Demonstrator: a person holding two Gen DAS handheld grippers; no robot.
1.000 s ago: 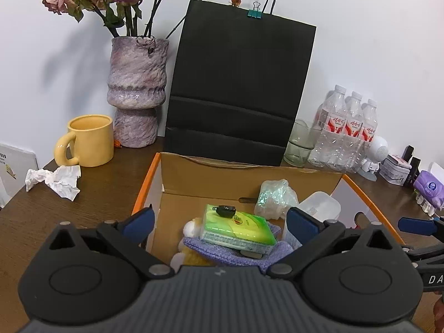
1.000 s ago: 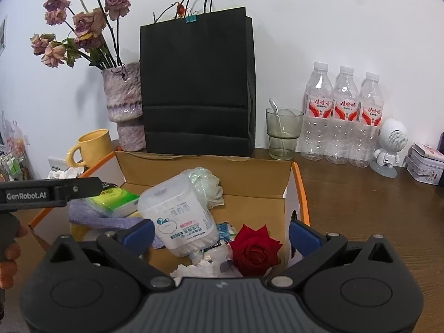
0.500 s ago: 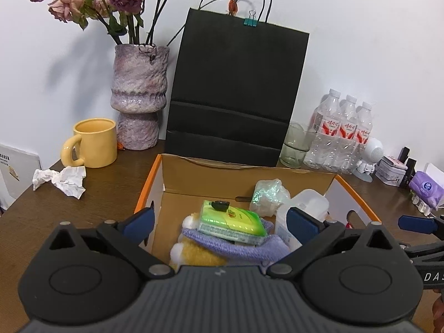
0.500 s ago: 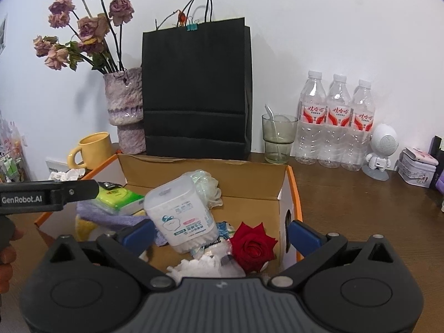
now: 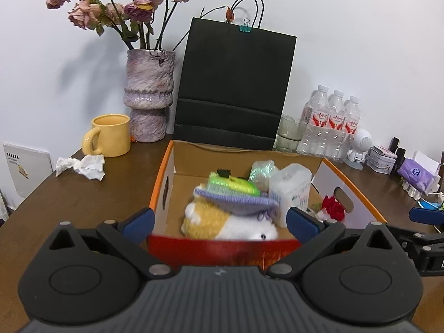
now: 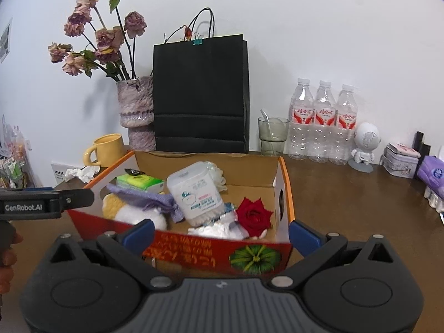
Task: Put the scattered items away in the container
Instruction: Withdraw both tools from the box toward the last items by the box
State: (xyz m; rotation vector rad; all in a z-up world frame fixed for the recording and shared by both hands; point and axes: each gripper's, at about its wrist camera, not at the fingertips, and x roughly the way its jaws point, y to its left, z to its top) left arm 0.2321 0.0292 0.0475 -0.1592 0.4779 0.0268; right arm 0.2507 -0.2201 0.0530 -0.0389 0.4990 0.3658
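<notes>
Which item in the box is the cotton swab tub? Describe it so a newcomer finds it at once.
Start at the open cardboard box in front of the black paper bag. Near the box's middle a cotton swab tub leans tilted, between the purple cloth and the red rose. It alone is hard, translucent white plastic with a printed label.

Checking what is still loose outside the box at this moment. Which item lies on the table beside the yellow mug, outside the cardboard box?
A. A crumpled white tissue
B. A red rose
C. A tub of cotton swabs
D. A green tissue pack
A. The crumpled white tissue lies on the table just in front of the yellow mug, while the rose, green pack and swab tub all sit inside the cardboard box.
</notes>
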